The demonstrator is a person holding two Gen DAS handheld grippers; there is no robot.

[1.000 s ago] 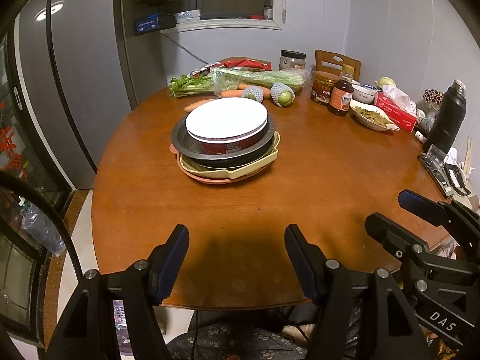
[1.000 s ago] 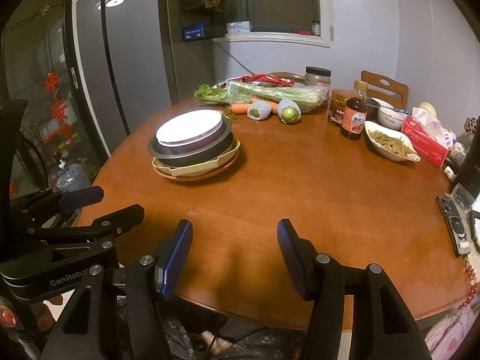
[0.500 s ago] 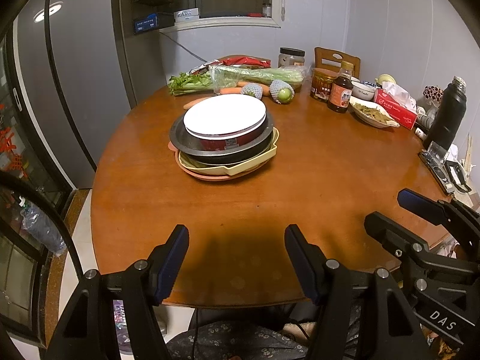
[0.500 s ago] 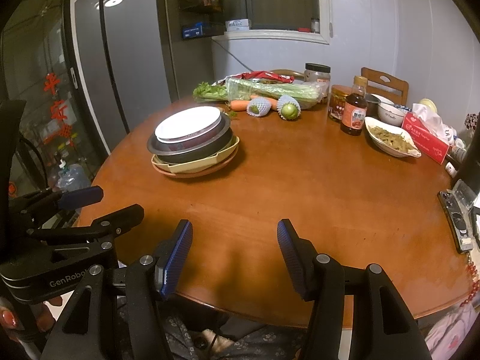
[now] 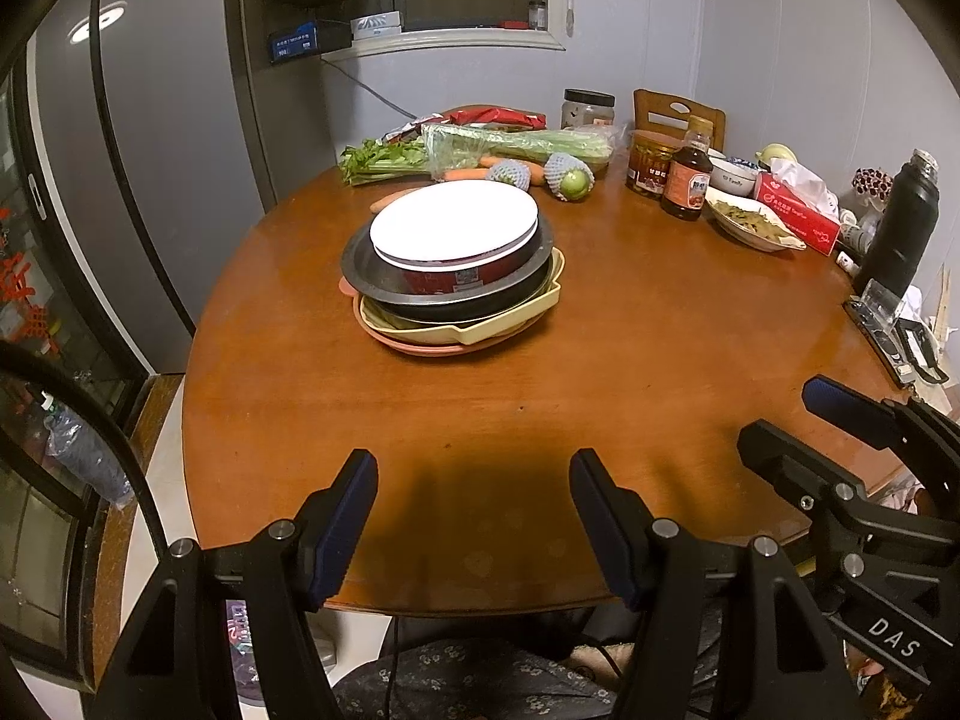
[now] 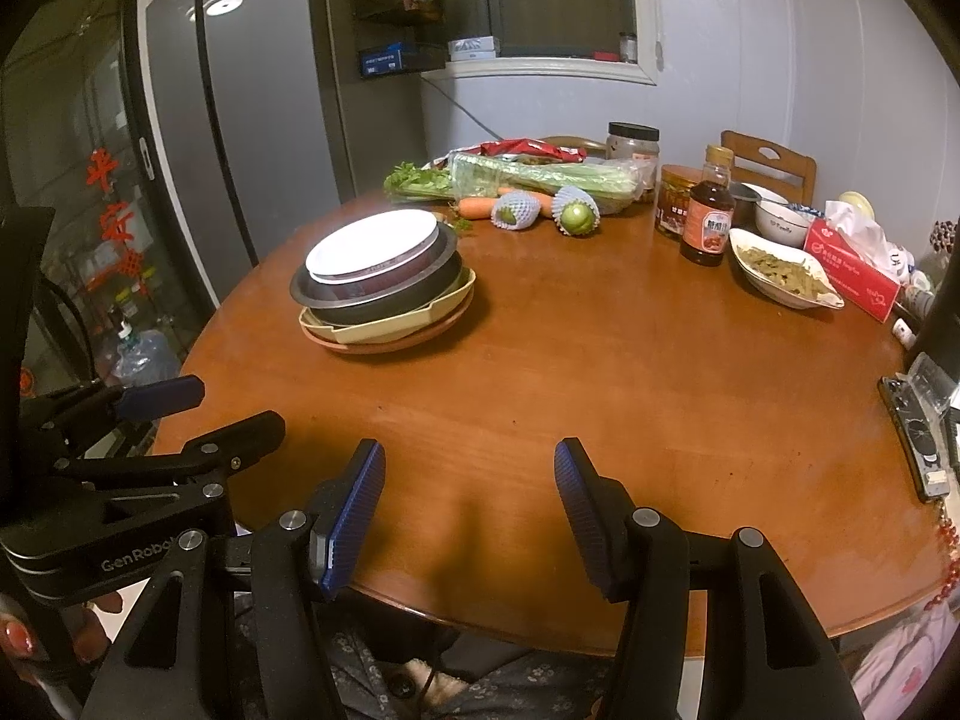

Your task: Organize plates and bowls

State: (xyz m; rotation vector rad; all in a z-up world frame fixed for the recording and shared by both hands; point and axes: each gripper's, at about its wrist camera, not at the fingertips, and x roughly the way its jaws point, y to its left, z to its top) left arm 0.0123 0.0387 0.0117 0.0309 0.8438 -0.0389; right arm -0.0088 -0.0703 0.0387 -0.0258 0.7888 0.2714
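Observation:
A stack of dishes stands on the round wooden table (image 5: pixel 600 372) (image 6: pixel 600 360): a white plate (image 5: pixel 453 221) (image 6: pixel 372 243) on top, a red bowl (image 5: pixel 462 276) under it, then a dark metal pan (image 5: pixel 360 267) (image 6: pixel 312 294), a cream dish (image 5: pixel 510 324) (image 6: pixel 384 327) and a pink plate (image 5: pixel 420 348) (image 6: pixel 372 347) at the bottom. My left gripper (image 5: pixel 473 471) hangs open over the table's near edge, well short of the stack, with nothing between its fingers. My right gripper (image 6: pixel 468 459) is open and empty too, beside the left one, which shows at its left (image 6: pixel 180 414).
Celery, carrots and netted fruit (image 5: pixel 570 180) lie behind the stack. At the right stand a sauce bottle (image 5: pixel 687 180), jars, a white dish of food (image 5: pixel 753 222), a small bowl (image 6: pixel 780 219), a red tissue box (image 5: pixel 798 216), a black flask (image 5: pixel 903 228) and a phone (image 6: pixel 915 426). A grey fridge (image 5: pixel 150 150) is on the left.

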